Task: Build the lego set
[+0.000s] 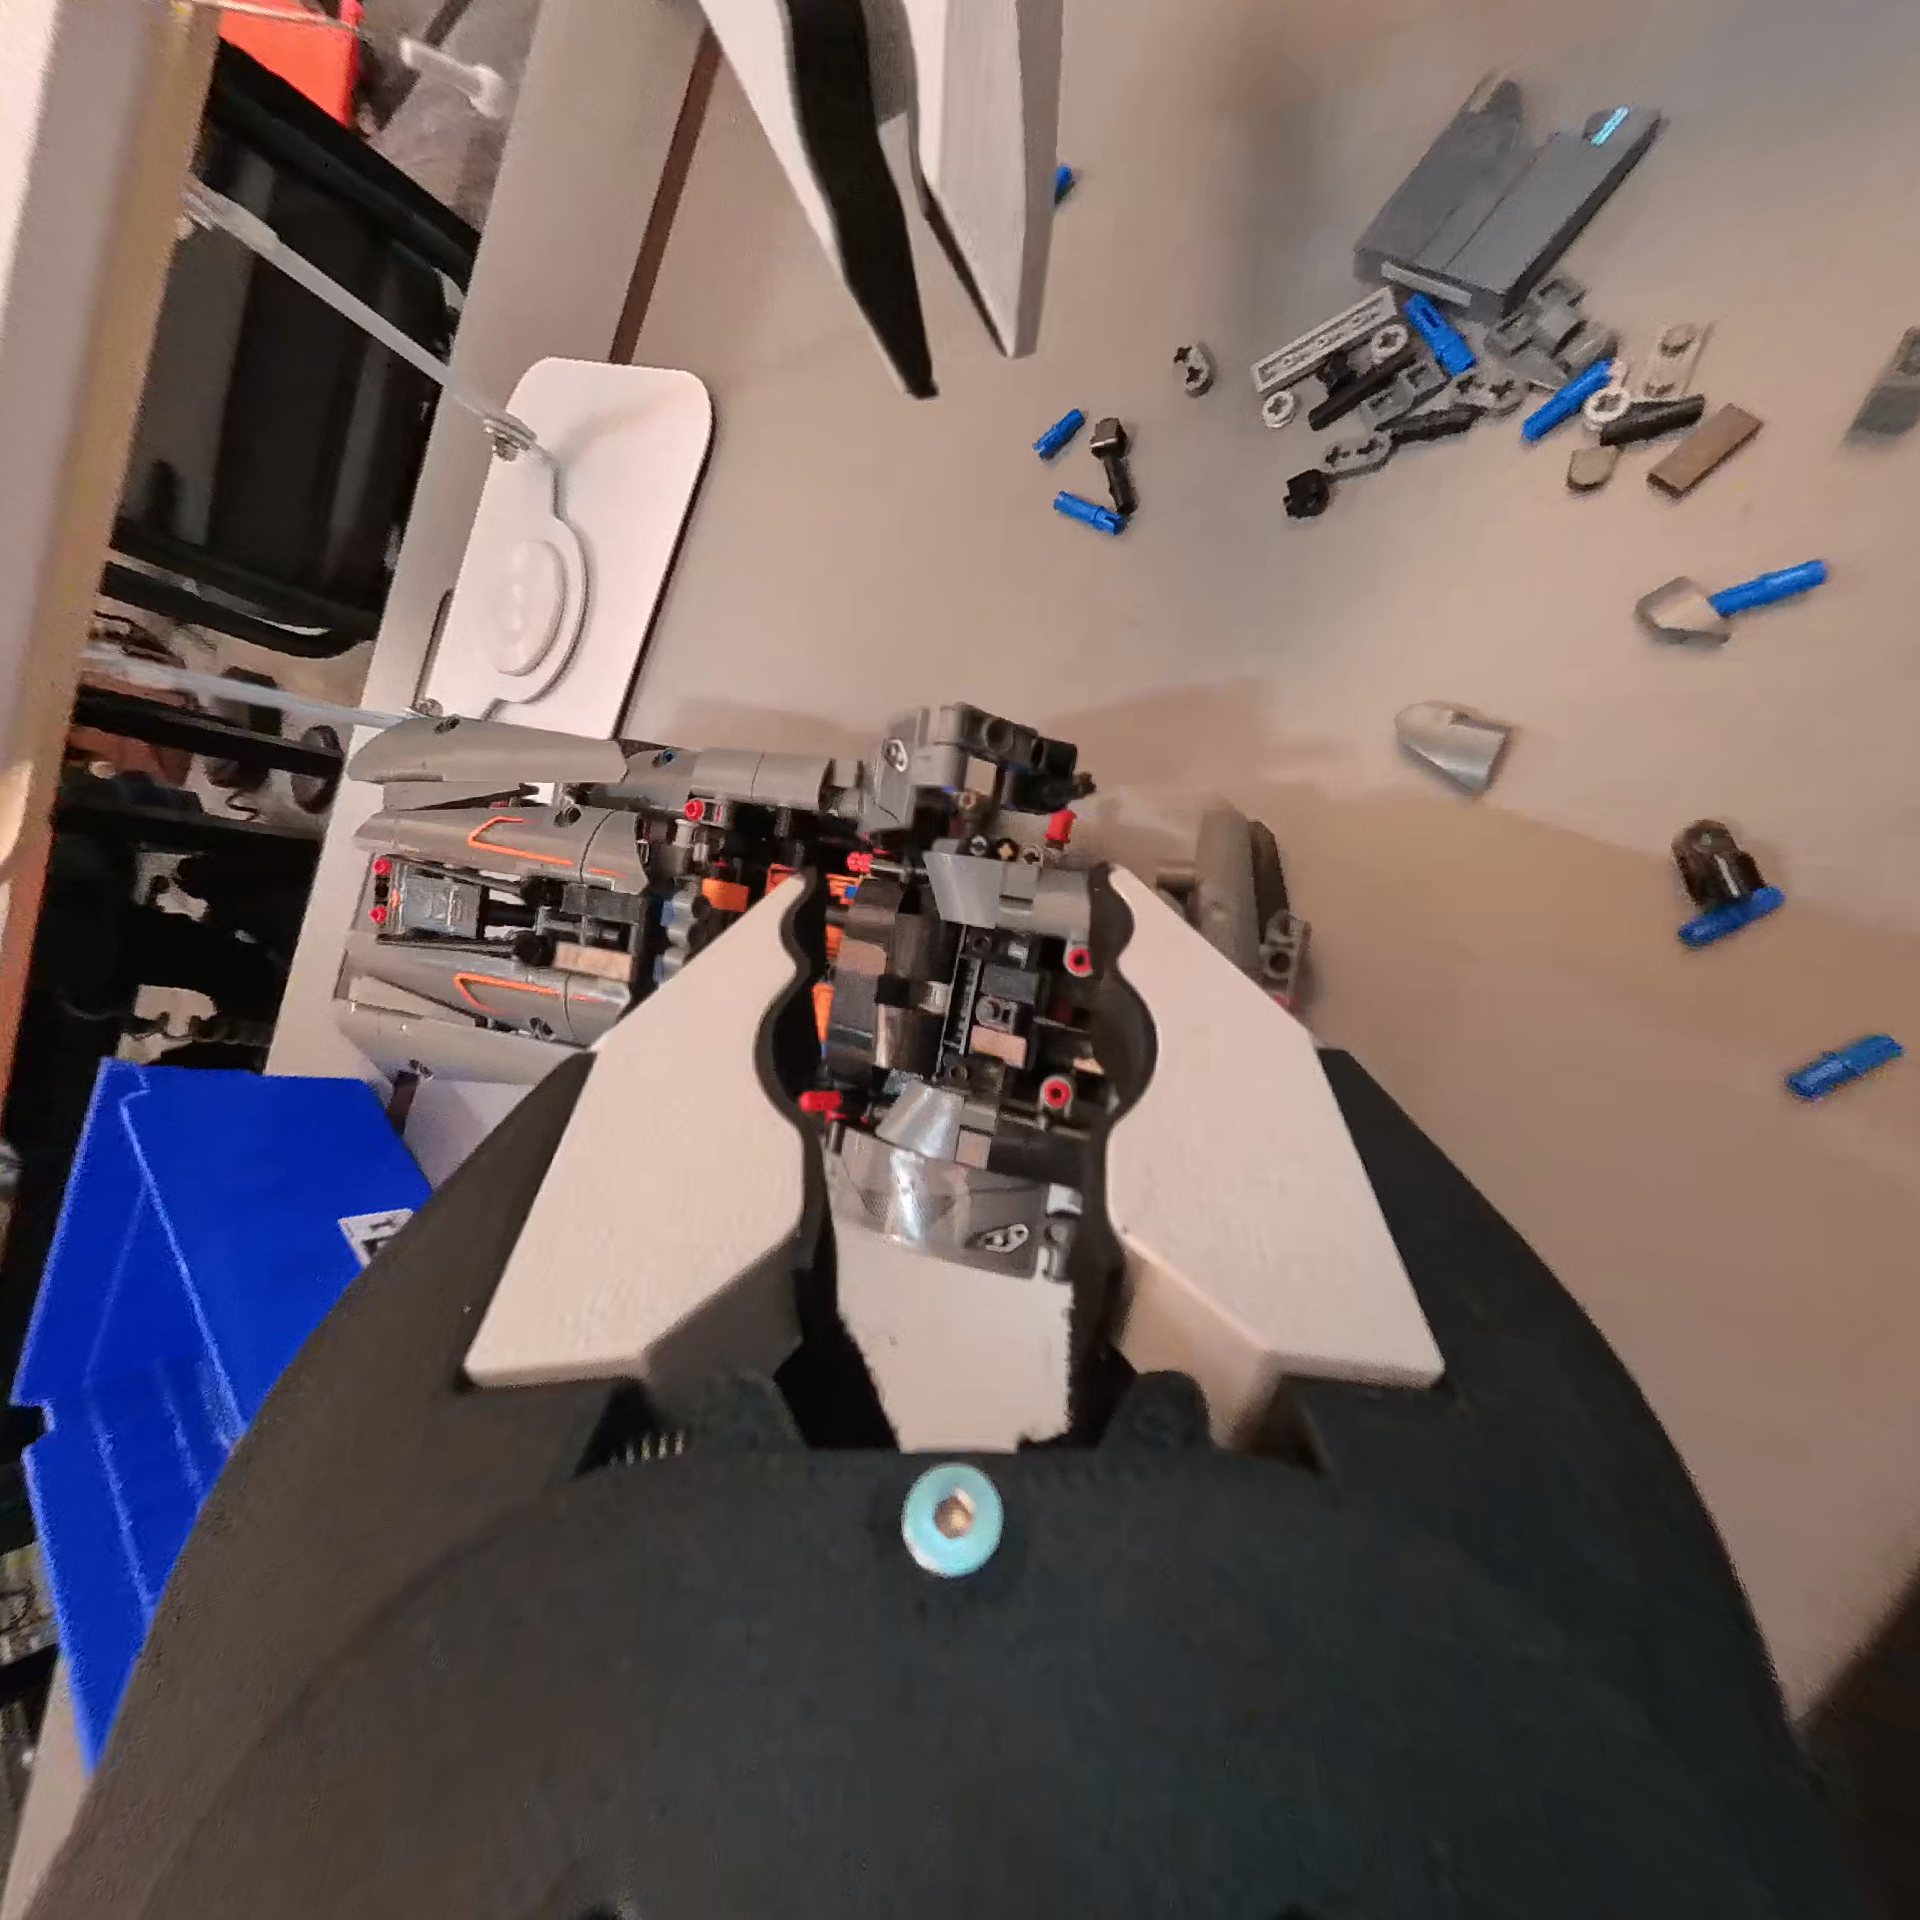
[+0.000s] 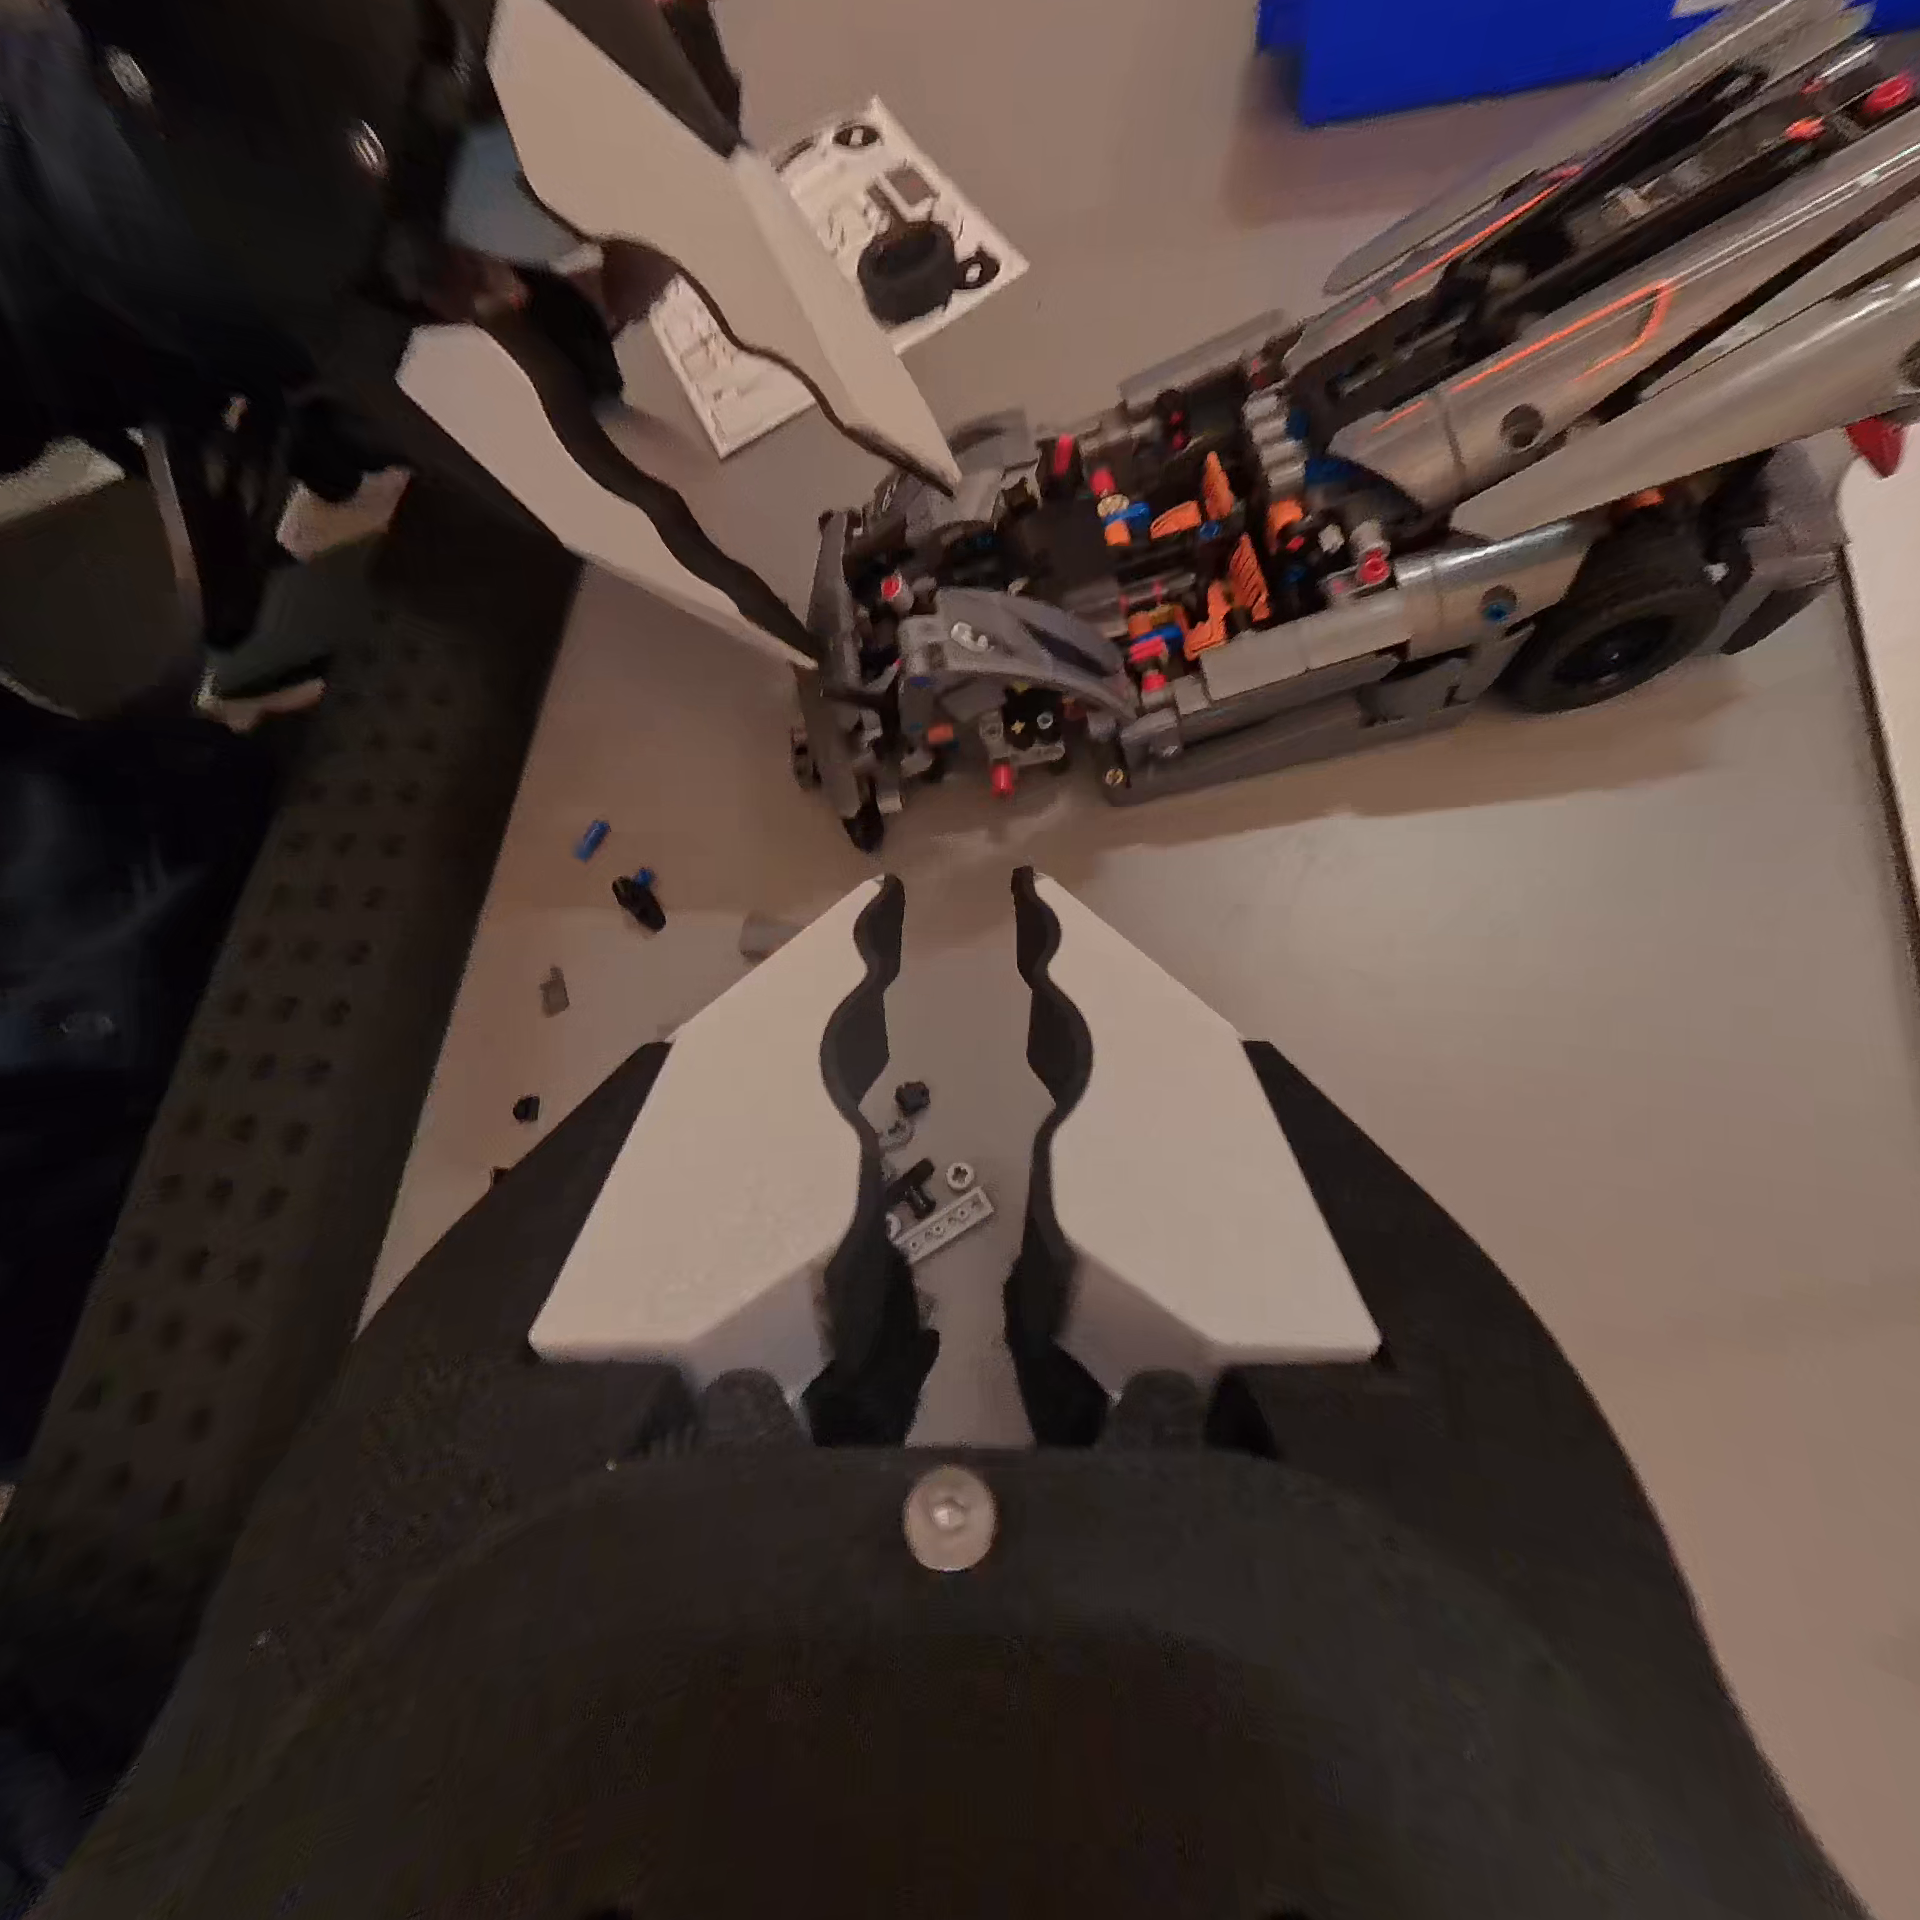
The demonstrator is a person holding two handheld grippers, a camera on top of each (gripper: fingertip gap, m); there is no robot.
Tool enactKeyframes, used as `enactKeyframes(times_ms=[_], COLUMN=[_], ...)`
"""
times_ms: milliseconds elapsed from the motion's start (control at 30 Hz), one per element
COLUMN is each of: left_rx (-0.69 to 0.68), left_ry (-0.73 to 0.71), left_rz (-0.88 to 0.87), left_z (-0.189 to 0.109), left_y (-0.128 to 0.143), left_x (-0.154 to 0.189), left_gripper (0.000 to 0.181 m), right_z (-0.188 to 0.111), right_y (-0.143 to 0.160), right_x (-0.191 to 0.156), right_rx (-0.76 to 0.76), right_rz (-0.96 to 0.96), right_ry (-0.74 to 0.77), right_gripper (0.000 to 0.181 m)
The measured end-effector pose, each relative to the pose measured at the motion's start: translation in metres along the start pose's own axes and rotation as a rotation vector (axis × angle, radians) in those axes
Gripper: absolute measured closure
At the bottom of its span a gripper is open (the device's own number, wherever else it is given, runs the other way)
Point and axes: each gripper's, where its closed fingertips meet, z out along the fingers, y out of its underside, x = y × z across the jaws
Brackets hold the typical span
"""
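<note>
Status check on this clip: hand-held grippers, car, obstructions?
Left hand-held gripper clamped on car front. Right hand-held gripper open, empty, over loose parts. Nothing blocking.

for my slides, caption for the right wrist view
Open right gripper hovers over loose small pieces while the left gripper holds the grey lego car.

The right gripper (image 2: pixel 956 883) hovers above the pale table (image 2: pixel 1455 1039) with its jaws parted and nothing between them. Through the gap, small loose pieces lie on the table: a grey holed plate (image 2: pixel 943 1228), a black pin (image 2: pixel 914 1184) and a round grey bush (image 2: pixel 961 1175). Just ahead stands the grey lego car (image 2: pixel 1299 561), with orange trim and a black wheel (image 2: pixel 1616 634). The left gripper (image 2: pixel 883 571) comes in from the upper left, fingertips at the car's near end. An instruction sheet (image 2: pixel 894 239) lies beyond, and a blue bin (image 2: pixel 1455 52) sits at the top.
</note>
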Motion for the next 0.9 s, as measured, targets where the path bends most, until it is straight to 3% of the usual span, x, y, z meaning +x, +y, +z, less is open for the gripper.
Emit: enactKeyframes(times_ms=[133,300,367,533,733,900], left_rx=[-0.046,-0.154,-0.175,-0.191,-0.212,-0.230], left_ry=[0.082,0.121,0.115,0.122,0.119,0.118], left_rz=[0.081,0.204,0.137,0.103,0.102,0.123], left_z=[-0.009,0.007,0.017,0.026,0.026,0.017], left_y=[0.008,0.023,0.022,0.016,0.018,0.030], left_x=[0.036,0.071,0.069,0.065,0.061,0.060], left_gripper=[0.140,0.142,0.133,0.133,0.142,0.142], right_z=[0.008,0.017,0.018,0.025,0.052,0.064], right_y=[0.003,0.007,0.008,0.013,0.036,0.041], right_x=[0.001,-0.002,-0.004,-0.014,-0.031,-0.032], right_rx=[-0.020,-0.048,-0.057,-0.088,-0.239,-0.265], right_rz=[-0.021,-0.024,-0.029,-0.069,-0.093,-0.096], right_ry=[0.007,-0.015,-0.017,-0.061,-0.137,-0.149], right_gripper=[0.162,0.163,0.163,0.162,0.164,0.164])
